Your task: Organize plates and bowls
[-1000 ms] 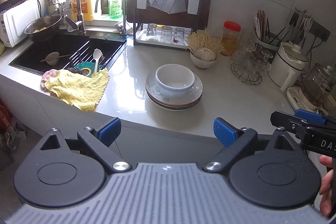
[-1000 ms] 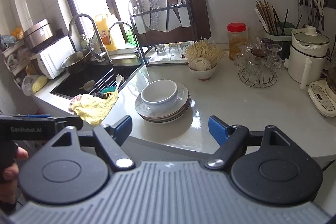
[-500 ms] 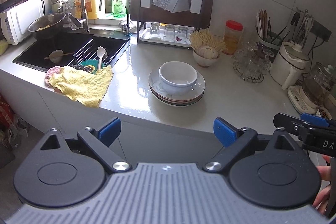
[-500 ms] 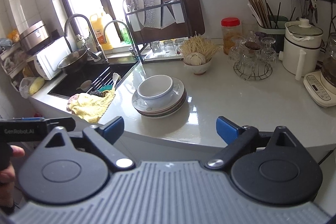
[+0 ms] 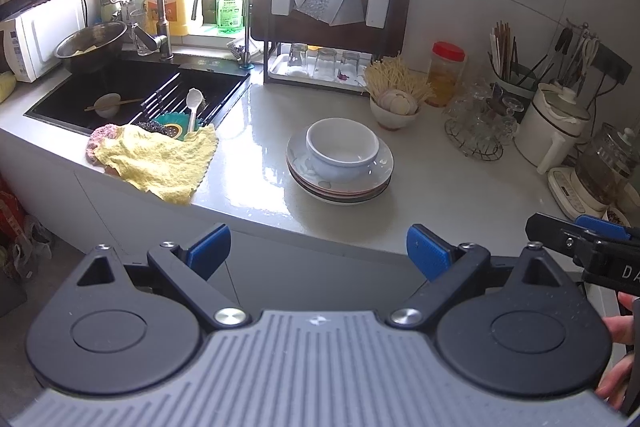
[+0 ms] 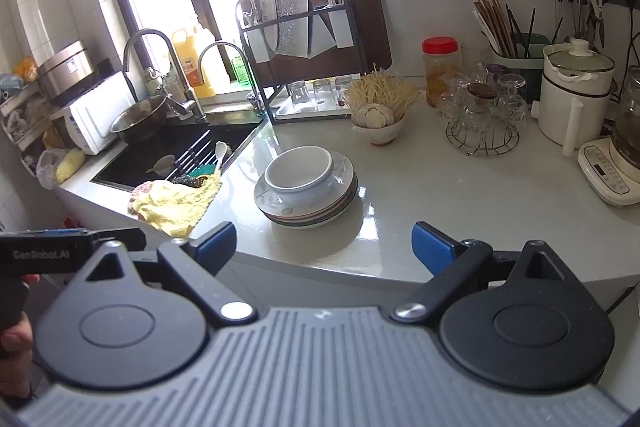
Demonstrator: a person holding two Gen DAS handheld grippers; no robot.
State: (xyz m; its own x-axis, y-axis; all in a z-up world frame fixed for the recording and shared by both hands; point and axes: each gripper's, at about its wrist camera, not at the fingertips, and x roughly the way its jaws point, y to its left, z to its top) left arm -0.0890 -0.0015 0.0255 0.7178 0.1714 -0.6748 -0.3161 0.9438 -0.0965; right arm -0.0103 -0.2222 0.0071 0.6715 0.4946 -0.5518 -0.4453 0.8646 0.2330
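Note:
A white bowl sits on a stack of plates on the pale counter, near its front edge. My left gripper hangs in front of the counter edge, short of the stack, jaws wide open and empty. My right gripper is likewise held back from the stack, open with nothing between its blue pads. Each gripper shows at the edge of the other's view, with a hand behind it.
Left of the stack a yellow cloth drapes over the counter edge by the dark sink. Behind stand a small bowl of garlic, a dish rack, a wire holder of glasses and a white kettle.
The right gripper's jaws have opened wider. Both views have shifted slightly, with the plate stack a little farther off in the left wrist view.

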